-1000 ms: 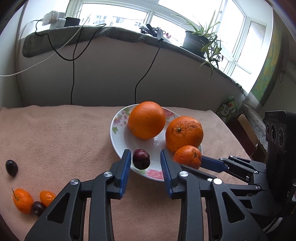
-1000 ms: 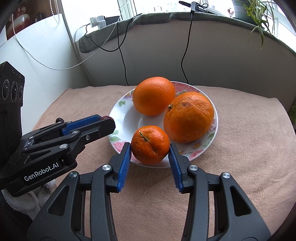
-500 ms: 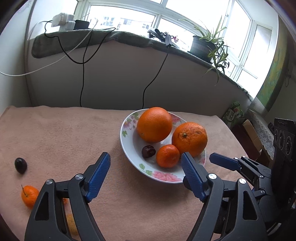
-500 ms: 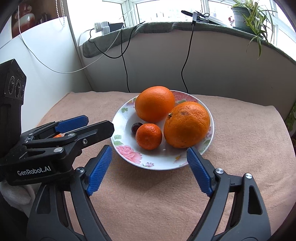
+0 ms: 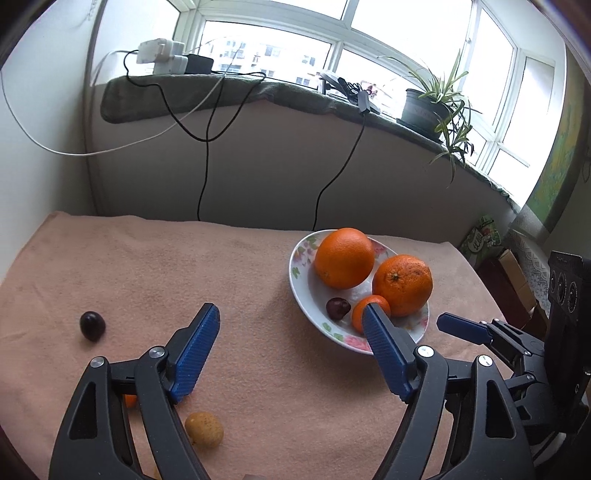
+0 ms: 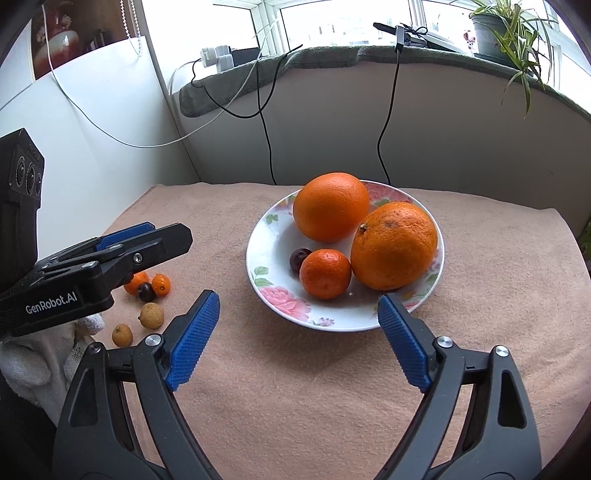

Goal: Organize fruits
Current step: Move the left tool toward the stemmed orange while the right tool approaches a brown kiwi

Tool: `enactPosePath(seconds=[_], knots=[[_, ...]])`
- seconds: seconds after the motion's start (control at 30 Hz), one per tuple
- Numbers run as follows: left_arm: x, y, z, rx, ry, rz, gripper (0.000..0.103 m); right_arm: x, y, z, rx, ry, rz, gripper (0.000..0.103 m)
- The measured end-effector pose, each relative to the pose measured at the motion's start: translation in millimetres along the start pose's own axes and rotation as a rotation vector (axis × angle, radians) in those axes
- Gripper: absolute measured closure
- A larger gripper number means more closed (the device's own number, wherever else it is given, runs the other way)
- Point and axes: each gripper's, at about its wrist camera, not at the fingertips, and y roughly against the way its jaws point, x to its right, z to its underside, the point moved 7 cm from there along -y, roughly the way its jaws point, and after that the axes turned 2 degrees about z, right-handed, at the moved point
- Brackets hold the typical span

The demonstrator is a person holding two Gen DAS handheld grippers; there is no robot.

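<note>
**Fruit Partly Gathered on Plate; Both Grippers Found Wide and Empty**

In the right wrist view, a white-gloved hand (image 6: 33,354) was noted at the far left, at 9 o'clock, under the left gripper (image 5: 291,321), whose jaws were seen spread wide with nothing between them. Just below its fingers, a loose cluster was recorded on the pink cloth (image 6: 332,406): two small orange fruits (image 6: 161,283) with a dark plum (image 6: 145,291) touching between them, and nearer the camera two tan round fruits (image 6: 150,315), slightly apart from each other. In the left wrist view, a further dark plum (image 5: 92,325) was observed lying alone on the cloth at 9 o'clock, well apart from the plate.

Toward the centre, the right gripper (image 6: 299,306) was found with its jaws wide, nothing held, its blue pads (image 6: 192,339) standing short of the plate's near rim.

The floral plate (image 6: 280,295) was located at 12 o'clock from that gripper. On it were recorded a large orange (image 6: 330,206) at the back, a second large orange (image 6: 393,245) to its right and touching it, a small mandarin (image 6: 325,273) at the front, touching the second orange, and a dark plum on the plate (image 6: 298,257) just left of the mandarin.

At the far right, a potted plant (image 6: 509,33) was noted on the windowsill, at 1 o'clock.
</note>
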Motion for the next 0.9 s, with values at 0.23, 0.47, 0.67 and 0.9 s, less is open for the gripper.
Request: enactPosePath(seconds=[0.23, 0.47, 0.67, 0.9], knots=[[-39.8, 23.2, 3.1, 0.026, 0.037, -0.074, 0.023, -21.5, -3.4, 3.2, -0.014, 0.029, -0.053, 0.013], [-81.0, 41.8, 13.1, 0.028, 0.083, -0.139, 0.023, -47.5, -8.3, 7.1, -0.028, 0.076, -0.110, 0.013], [-107.0, 54.6, 25.4, 0.029, 0.124, -0.161, 0.023, -72.2, -14.6, 10.0, -0.041, 0.118, -0.159, 0.013], [-122.4, 53.6, 45.7, 0.003, 0.133, -0.172, 0.028, -98.4, -24.2, 18.0, -0.059, 0.178, -0.199, 0.013]])
